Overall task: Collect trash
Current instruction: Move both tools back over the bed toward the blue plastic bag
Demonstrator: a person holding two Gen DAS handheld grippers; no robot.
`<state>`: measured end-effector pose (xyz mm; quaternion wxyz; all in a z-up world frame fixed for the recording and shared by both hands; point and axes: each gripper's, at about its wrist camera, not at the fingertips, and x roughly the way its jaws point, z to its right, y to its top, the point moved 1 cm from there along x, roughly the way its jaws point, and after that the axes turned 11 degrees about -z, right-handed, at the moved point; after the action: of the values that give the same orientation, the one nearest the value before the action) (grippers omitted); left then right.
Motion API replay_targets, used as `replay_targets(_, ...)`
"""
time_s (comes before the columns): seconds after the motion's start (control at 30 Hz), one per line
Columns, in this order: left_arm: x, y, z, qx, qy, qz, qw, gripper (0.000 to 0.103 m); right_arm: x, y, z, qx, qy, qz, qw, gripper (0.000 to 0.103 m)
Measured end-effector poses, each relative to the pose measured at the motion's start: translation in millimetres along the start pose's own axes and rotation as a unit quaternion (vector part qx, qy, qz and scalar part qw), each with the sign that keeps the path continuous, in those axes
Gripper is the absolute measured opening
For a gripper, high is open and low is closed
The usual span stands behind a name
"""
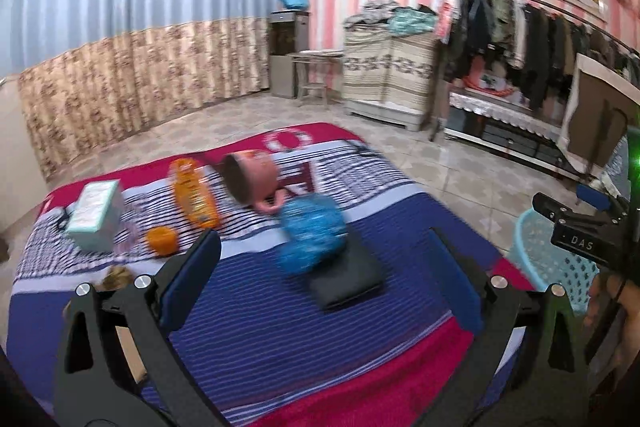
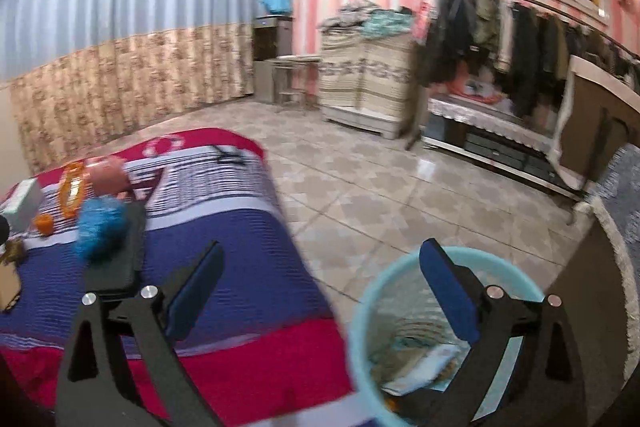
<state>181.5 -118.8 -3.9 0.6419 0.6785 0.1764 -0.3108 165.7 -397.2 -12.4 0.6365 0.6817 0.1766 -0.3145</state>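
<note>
Grippers: left hand-held gripper (image 1: 324, 259) and right hand-held gripper (image 2: 320, 267), both spread apart, nothing held.
Risk: blue wrapper (image 1: 312, 235) may be missed beside pink cup (image 1: 252, 179).
Destination: turquoise basket (image 2: 360, 311).

left tongs (image 1: 324, 263): I see matt black plastic arms, shiny metal rivets, blue pads that look rubbery
right tongs (image 2: 320, 275): same matt black plastic, same blue pads, as far as I can tell
bed cover (image 1: 248, 315): woven cloth, ribbed with stripes, soft and matt
basket (image 2: 360, 327): pale blue plastic, smooth rim; perforated wall in my left view
mug (image 1: 250, 179): pink, smooth, slight sheen
box (image 1: 94, 215): printed paper carton
orange packet (image 1: 194, 197): glossy film
floor (image 2: 360, 195): glazed tile, reflective
blue ball (image 1: 310, 239): blurred, finish unclear to me
</note>
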Motion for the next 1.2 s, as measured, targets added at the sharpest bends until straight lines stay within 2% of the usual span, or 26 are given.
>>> replay_targets(0.17,-8,-15,-55,-0.029,0.054,-0.001,0.9982,0.097,3,-1,-49,-0.043,0.029,-0.007,0.999,0.096)
replay_targets(0.3,-13,-28,-108,-0.061,0.096,-0.012,0.9934,0.097,5,-7,-88,-0.074,0.063,-0.015,0.995,0.096)
replay_targets(0.47,-14,-46,-156,-0.084,0.127,-0.029,0.9880,0.097,8,-15,-130,-0.118,0.081,-0.021,0.989,0.096)
replay_targets(0.6,-8,-59,-180,-0.096,0.139,-0.045,0.9846,0.097,16,-17,-158,-0.147,0.080,-0.028,0.985,0.096)
replay_targets(0.73,5,-67,-200,-0.104,0.145,-0.060,0.9822,0.097,27,-16,-175,-0.144,0.099,-0.040,0.984,0.096)
replay_targets(0.93,16,-67,-202,-0.103,0.134,-0.070,0.9831,0.097,46,-5,-202,-0.135,0.129,-0.045,0.981,0.096)
replay_targets(1.0,21,-66,-203,-0.100,0.132,-0.072,0.9835,0.097,54,-5,-210,-0.138,0.126,-0.052,0.981,0.094)
replay_targets(1.03,23,-65,-203,-0.098,0.132,-0.073,0.9836,0.097,59,-6,-213,-0.140,0.124,-0.058,0.981,0.088)
replay_targets(1.07,24,-65,-202,-0.097,0.132,-0.074,0.9837,0.097,64,-7,-215,-0.142,0.125,-0.065,0.980,0.072)
replay_targets(1.13,29,-63,-201,-0.097,0.126,-0.077,0.9842,0.097,70,-7,-216,-0.143,0.133,-0.082,0.977,0.052)
replay_targets(1.2,34,-60,-201,-0.103,0.117,-0.078,0.9847,0.097,69,-8,-213,-0.142,0.149,-0.083,0.975,0.040)
